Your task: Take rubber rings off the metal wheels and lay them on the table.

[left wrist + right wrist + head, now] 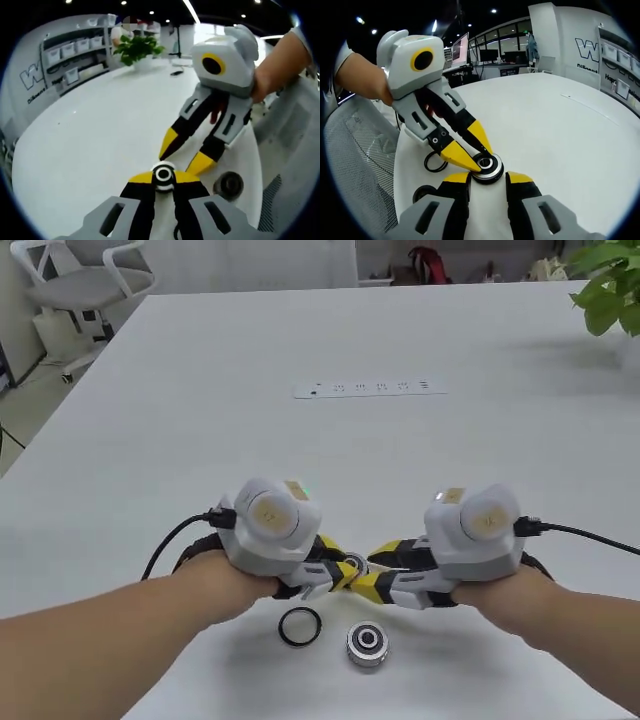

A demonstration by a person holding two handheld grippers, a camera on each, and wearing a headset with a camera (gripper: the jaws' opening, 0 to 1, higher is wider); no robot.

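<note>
Metal wheel [163, 175] in left tongs [164, 179]

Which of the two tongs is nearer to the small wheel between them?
Left. The left tongs are clamped on the wheel; the right tongs stand open just short of it.

The right tongs [487, 177] are standing open, their yellow tips lying either side of a metal wheel [492, 168] just ahead of them. A hand [362, 80] is holding the left tongs [482, 160] at the left, and their tips are pinching the wheel's edge. A loose black rubber ring [434, 162] is lying on the white table [560, 130] behind the left tongs. A second wheel [422, 192] is sitting partly hidden beside the right tongs' left jaw.
</note>
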